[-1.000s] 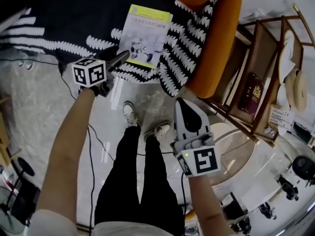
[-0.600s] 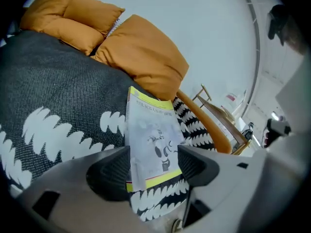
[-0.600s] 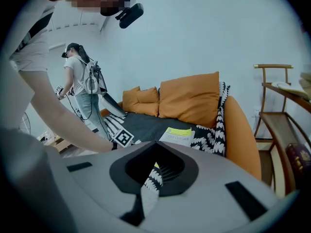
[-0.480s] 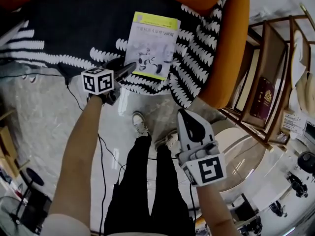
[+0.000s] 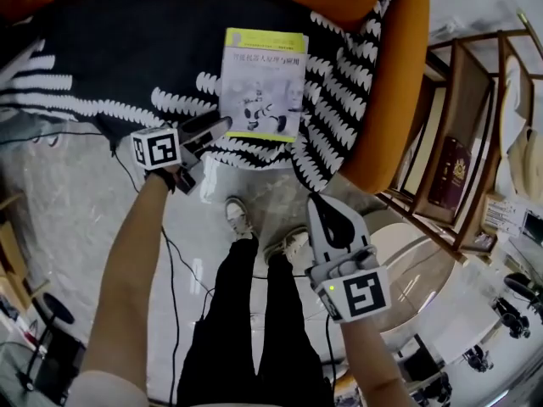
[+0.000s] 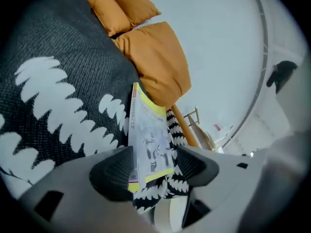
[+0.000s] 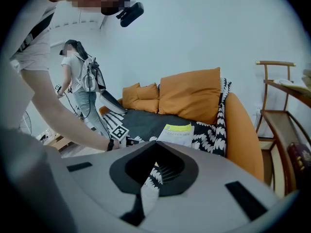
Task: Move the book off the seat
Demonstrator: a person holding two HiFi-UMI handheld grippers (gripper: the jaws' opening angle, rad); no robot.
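One book (image 5: 261, 81) flat on patterned sofa seat (image 5: 110, 32).

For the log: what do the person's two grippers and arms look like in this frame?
The left gripper has a pale grey housing with black jaw pads. The right gripper has a pale grey shell with a black teardrop-shaped inset. Each carries a white cube with black square markers. A small green light glows beside the right one. The arms are bare below short white sleeves.
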